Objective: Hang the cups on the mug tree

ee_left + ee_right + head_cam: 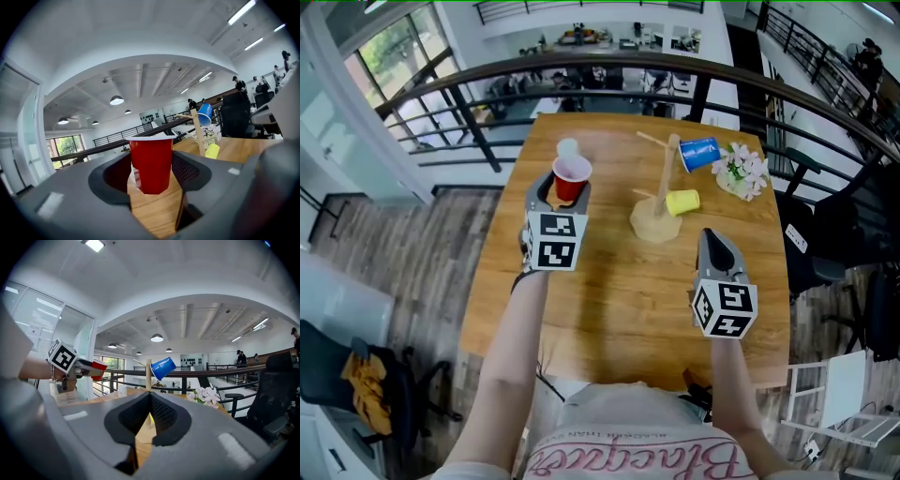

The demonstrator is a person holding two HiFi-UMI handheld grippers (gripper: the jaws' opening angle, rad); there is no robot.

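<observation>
- Left gripper point(565, 194) was clamped on the sides of the red cup point(572, 176), which sat upright and off the table point(609, 309). The wall looked thin, so a harder squeeze could buckle it, and a fast tilt could let it slip out.
- Tree point(664, 187) stood at 3 o'clock from the red cup, well apart. Blue cup point(700, 153) hung at the tree's 1 o'clock and yellow cup point(682, 202) low at 4 o'clock. Bare pegs point(649, 139) pointed toward 10 and 8 o'clock, on the red cup's side.
- The red cup would likely need tipping mouth-first onto a bare peg. If the rim came in off-line, it could catch the peg tip and shove or topple the tree, whose base nothing held.
- Right gripper point(715, 246) was closed with nothing in it, near the tree at its 5 o'clock and not touching it. With no bracing, a knock could shake the blue or yellow cup off.
- Pale cup point(568, 147) stood on the table at 12 o'clock from the red cup, just beside it. A careless swing could clip it.
- Flowers point(743, 171) sat at 3 o'clock from the tree, so an overshoot past the trunk could hit them.
</observation>
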